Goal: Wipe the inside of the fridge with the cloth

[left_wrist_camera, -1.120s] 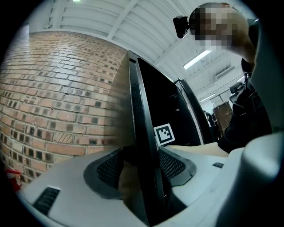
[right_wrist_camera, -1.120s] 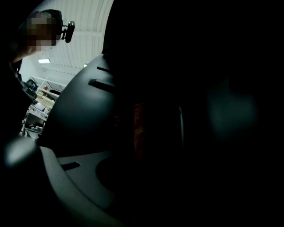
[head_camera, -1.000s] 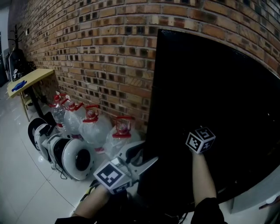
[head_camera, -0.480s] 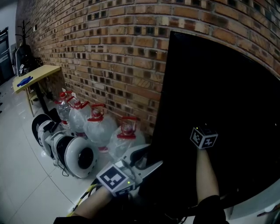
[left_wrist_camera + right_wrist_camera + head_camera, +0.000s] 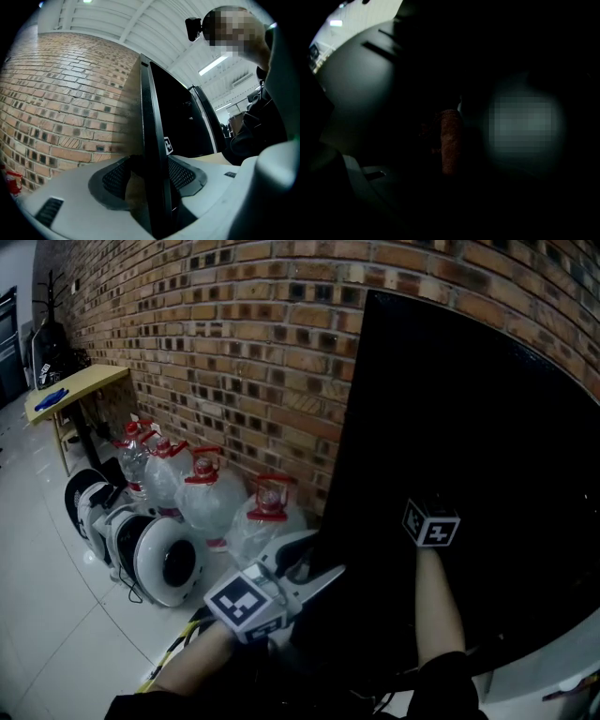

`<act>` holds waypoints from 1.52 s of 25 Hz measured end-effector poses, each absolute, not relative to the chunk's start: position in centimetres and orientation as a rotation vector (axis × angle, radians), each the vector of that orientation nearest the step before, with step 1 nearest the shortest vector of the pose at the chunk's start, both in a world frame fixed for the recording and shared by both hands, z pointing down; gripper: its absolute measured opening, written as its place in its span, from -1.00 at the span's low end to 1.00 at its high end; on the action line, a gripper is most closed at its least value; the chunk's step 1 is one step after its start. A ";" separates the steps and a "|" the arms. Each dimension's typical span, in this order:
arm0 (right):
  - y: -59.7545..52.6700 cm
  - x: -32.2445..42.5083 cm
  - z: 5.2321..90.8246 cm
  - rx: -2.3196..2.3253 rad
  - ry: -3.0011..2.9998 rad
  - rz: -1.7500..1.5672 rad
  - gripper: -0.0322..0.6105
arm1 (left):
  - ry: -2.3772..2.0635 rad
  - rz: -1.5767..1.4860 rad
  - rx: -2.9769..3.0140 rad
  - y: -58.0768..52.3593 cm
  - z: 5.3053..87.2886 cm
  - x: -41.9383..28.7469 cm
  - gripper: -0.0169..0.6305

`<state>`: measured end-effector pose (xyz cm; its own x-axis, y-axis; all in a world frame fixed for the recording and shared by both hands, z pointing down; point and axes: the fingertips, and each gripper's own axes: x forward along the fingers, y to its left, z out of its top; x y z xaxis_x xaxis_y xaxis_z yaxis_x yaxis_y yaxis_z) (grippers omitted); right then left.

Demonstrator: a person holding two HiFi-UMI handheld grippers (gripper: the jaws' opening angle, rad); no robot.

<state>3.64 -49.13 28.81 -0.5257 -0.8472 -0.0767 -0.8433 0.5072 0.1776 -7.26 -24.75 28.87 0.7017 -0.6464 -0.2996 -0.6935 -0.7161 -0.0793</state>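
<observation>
Straddling the thin near edge of the black fridge door (image 5: 469,446), the left gripper (image 5: 319,557) has one jaw on each side of the panel. In the left gripper view its dark ribbed pads (image 5: 183,174) close in against the two faces, so it grips the door by that edge, low down and close to the person. The cloth (image 5: 451,136) is not at this gripper. It is with the right gripper (image 5: 450,157), whose view is very dark. There the cloth shows as a narrow, reddish-brown, upright fold standing in the middle, right on the line of the jaws, and the jaws pinch it between them. A pale grey curved surface (image 5: 356,70) fills the upper left of that view, and I cannot tell which part of the fridge it is. In the head view the right forearm (image 5: 436,606) reaches up across the black face of the door. The marker cube (image 5: 431,523) shows bright against it, while the jaws and the cloth are lost in the black beyond the cube. The two grippers are near each other, the right one higher in the head view and further right. Left of the door, water jugs (image 5: 208,507) with red caps stand along the brick wall (image 5: 234,352).
</observation>
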 end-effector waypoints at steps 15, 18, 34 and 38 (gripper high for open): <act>-28.2 -1.0 32.5 0.535 -3.086 -0.189 -0.66 | 0.746 0.179 -2.788 -22.9 29.6 -6.1 0.31; -26.2 -3.0 33.2 0.433 -3.099 -0.144 -0.66 | 0.720 0.146 -2.793 -22.4 30.1 -6.1 0.32; -30.8 -2.8 33.6 0.658 -3.200 -0.070 -0.65 | 0.737 0.205 -2.762 -22.6 30.4 -6.4 0.24; -34.6 -1.6 33.9 0.827 -3.178 -0.001 -0.65 | 0.746 0.195 -2.755 -22.9 30.4 -6.4 0.23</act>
